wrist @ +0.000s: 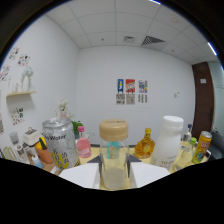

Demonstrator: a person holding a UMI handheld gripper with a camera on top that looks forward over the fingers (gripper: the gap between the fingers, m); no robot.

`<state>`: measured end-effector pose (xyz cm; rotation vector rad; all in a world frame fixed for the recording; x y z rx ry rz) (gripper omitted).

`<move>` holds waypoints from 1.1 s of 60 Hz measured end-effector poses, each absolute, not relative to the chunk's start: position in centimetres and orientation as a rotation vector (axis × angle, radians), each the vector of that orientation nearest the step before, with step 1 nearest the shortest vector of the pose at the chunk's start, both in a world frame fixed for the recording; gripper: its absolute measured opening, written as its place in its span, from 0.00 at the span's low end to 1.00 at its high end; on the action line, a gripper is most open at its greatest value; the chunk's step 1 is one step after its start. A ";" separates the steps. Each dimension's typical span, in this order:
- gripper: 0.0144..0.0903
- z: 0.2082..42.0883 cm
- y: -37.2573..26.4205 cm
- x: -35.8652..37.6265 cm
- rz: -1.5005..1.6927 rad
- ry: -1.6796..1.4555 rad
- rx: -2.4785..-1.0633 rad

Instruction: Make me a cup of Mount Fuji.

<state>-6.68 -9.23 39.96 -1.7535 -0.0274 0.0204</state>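
Note:
A clear glass jar (pixel 114 152) with a tan lid stands upright between my two fingers, and their white pads (pixel 82 175) lie against its left and right sides. My gripper (pixel 114 170) is shut on it. The jar holds a pale liquid, and its base is hidden below. Beyond it, a row of drinks stands on the table: a silver can (pixel 60 143) marked "Water", a small pink bottle (pixel 83 145), an amber bottle (pixel 145 145), a tall white bottle (pixel 168 142) and a yellow-orange can (pixel 202 146).
An orange cup (pixel 44 154) and small white items crowd the table left of the silver can. A wall shelf (pixel 20 93) hangs above them. Posters (pixel 130 92) are on the back wall, and a dark door (pixel 203 100) is behind the yellow-orange can.

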 end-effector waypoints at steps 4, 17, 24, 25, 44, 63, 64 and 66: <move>0.32 40.1 -9.6 -7.0 0.021 -0.044 -1.759; 0.31 43.8 -14.3 -7.6 0.083 -0.047 -1.677; 0.31 42.8 -18.0 -8.0 0.120 -0.028 -1.651; 0.31 42.3 -18.5 -8.0 0.123 -0.027 -1.652; 0.30 24.3 -22.8 -8.0 0.100 0.000 -1.824; 0.31 12.2 -23.6 -8.0 0.132 0.016 -1.943; 0.31 12.1 -23.6 -8.0 0.151 0.030 -1.943; 0.31 11.7 -23.6 -8.1 0.196 0.074 -1.948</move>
